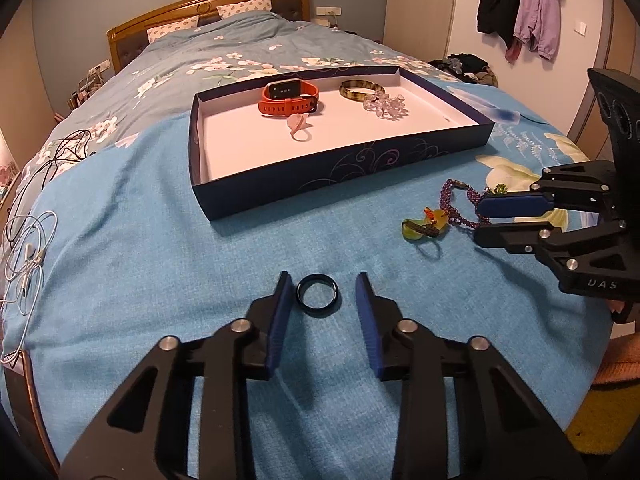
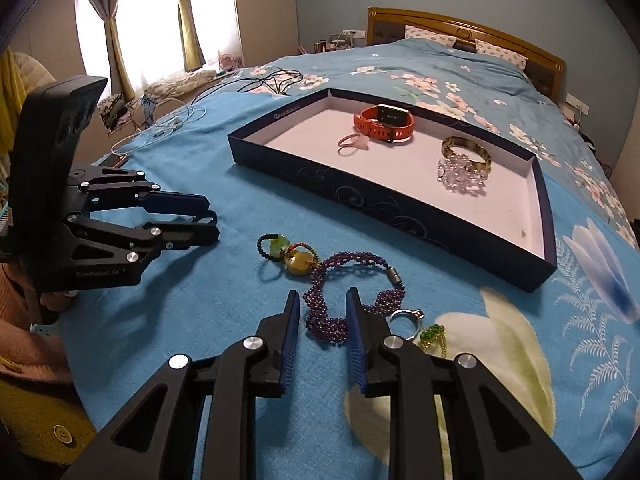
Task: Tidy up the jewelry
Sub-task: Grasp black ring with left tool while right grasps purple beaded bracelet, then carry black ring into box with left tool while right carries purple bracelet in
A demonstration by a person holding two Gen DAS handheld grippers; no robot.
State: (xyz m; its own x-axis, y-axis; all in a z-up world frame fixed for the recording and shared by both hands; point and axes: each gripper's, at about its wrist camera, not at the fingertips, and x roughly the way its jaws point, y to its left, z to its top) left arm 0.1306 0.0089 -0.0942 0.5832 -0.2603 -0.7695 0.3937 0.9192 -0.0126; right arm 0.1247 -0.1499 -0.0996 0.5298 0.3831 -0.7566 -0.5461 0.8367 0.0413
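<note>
My left claw [image 1: 320, 286] hangs released around the dark ring [image 1: 318, 294] on the blanket [image 1: 160, 248]; I should centre it, then pinch gently before lifting toward the tray [image 1: 340, 168].

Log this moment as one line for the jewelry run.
left gripper: open around black ring | right gripper: open over purple bead bracelet | tray: watch, bangle inside

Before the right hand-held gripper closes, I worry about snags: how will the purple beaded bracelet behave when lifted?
The purple beaded bracelet lies in loose curves, so it will probably droop from the right hand-held gripper. Its round beads may slip between the fingers. It runs close to the silver ring, so it might drag it.
</note>
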